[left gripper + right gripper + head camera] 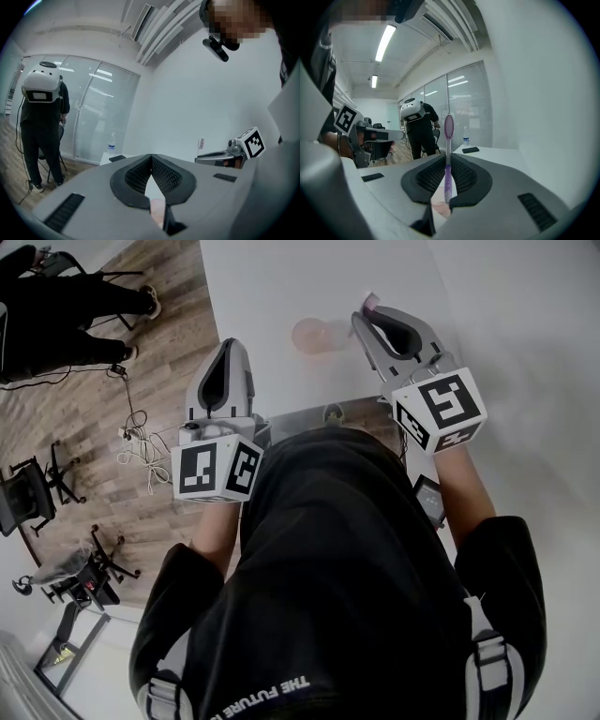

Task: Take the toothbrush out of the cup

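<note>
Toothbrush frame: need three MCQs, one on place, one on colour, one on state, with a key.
1. Where is the toothbrush?
A. flat on the table
B. between the right gripper's jaws
C. on the floor

2. Its colour?
A. green
B. purple
C. black

3. The left gripper's jaws?
A. together, empty
B. wide apart
C. clamped on a bottle

Key:
1 B: the right gripper view shows it upright in the closed jaws.
2 B: its handle and head are purple.
3 A: the left gripper view shows the tips meeting with nothing between them.
</note>
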Available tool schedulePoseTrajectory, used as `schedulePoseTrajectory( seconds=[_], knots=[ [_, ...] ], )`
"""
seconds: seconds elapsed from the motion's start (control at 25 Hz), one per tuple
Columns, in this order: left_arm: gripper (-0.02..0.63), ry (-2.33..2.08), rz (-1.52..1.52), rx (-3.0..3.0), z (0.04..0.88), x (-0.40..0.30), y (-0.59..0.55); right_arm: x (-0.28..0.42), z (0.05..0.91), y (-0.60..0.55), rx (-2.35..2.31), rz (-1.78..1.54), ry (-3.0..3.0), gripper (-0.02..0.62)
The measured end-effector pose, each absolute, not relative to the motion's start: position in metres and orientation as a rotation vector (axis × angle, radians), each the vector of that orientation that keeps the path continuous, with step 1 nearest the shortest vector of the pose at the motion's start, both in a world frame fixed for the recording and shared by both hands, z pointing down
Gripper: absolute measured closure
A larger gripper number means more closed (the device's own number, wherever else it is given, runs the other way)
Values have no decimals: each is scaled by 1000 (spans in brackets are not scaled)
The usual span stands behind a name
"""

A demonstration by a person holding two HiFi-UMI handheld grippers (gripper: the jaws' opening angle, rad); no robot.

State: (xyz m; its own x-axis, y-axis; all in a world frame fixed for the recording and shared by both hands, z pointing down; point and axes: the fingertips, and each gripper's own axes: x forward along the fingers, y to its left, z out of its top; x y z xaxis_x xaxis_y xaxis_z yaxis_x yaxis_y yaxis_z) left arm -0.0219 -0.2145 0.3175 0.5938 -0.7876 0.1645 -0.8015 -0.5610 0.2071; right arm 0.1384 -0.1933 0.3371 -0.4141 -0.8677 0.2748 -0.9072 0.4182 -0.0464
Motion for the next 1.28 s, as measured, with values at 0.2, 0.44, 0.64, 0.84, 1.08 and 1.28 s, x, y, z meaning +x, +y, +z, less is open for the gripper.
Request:
schedulePoseTrajectory(
  seconds=[0.2, 0.44, 0.64, 0.84, 1.08, 1.28],
  knots=[
    [584, -1318, 77, 2558, 317, -22, -212, 141, 342, -195, 1566, 278, -2459, 546],
    [584, -1342, 71, 2559, 311, -20, -212, 140, 340, -195, 1537, 259, -2471, 546],
    [584, -1352, 61, 2556, 309, -21, -209, 141, 338, -195, 1533, 264, -2477, 545],
    [584, -1363, 50, 2549, 312, -20, -206, 140, 339, -194, 1534, 258, -2492, 545],
    [584, -1365, 40, 2548, 310, -18, -207, 140, 339, -195, 1522, 260, -2494, 546],
    [584, -1363, 41, 2544, 305, -18, -202, 138, 333, -191, 1507, 259, -2495, 545]
  ],
)
